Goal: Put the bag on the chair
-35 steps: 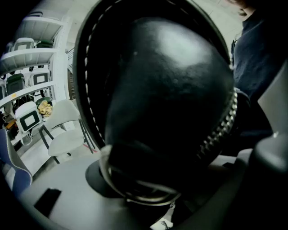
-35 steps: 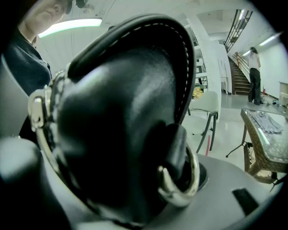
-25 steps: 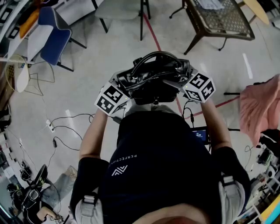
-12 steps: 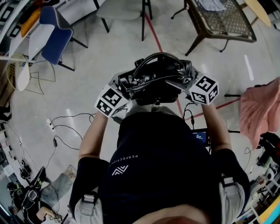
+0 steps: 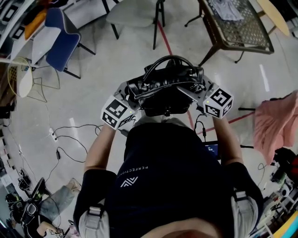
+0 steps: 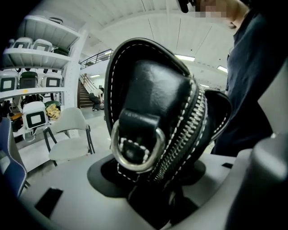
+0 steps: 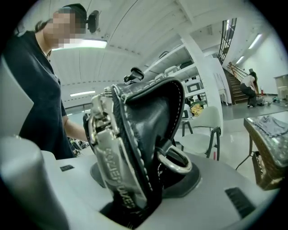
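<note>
Carrying step: you've got the bag [image 5: 165, 86] up in the air just in front of your chest, pinched end to end. Your left gripper [image 5: 126, 98] grips the left end by the metal ring [image 6: 135, 148], and your right gripper [image 5: 201, 95] grips the right end by the zip pull [image 7: 112, 166]. Both sets of jaws are closing tighter on the leather. The bag isn't on any chair yet: the pale chair [image 5: 132, 13] stands far ahead and the blue chair [image 5: 63, 42] far left, both well apart from it. Next move, probably: step to the pale chair, keep both ends level, lower the bag onto the seat, then let go.
</note>
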A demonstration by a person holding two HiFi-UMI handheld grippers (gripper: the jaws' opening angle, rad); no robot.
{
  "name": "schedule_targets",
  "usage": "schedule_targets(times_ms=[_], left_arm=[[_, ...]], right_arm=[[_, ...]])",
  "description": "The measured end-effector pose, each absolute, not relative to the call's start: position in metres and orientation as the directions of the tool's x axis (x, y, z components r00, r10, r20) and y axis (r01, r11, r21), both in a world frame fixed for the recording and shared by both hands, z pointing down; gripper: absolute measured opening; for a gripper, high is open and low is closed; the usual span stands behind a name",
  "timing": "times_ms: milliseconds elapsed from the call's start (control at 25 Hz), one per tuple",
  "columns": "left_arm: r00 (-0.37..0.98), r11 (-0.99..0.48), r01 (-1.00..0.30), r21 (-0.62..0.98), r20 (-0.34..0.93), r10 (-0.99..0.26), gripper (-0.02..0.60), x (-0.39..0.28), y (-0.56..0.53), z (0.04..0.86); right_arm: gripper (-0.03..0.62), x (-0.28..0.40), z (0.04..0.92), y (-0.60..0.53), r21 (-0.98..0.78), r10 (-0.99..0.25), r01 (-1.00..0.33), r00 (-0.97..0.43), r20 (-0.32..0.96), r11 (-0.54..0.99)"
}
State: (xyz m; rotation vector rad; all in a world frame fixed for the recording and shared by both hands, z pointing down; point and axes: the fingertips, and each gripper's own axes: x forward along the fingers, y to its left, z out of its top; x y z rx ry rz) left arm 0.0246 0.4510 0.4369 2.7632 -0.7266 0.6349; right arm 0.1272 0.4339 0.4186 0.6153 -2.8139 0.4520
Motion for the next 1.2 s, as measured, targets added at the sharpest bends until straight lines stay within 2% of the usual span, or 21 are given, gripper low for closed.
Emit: schedule_targets(times_ms=[560,840,1200], left_arm=[[0.782,-0.842,-0.528,0.111,0.450,-0.431,0.276,-0.020,0.402,0.430],[0.789,-0.860,-0.498,0.109,0.469,-0.397,0.275,-0.029,0.395,0.430],[0.801,-0.874,-0.473,0.114,0.468,-0.372,0.273,-0.083,0.343,0.441]], right_arm=[[0.216,0.082,0.409,0.381,-0.248,-0.375,-0.446,-0.881,0.287,0.860],[0.215,0.073,0.408,0.376,-0.270,-0.395,-0.469,-0.873,0.286,0.841],[0.213,0.020,0.419,0.326,-0.303,-0.424,-0.504,-0.857,0.294,0.809]])
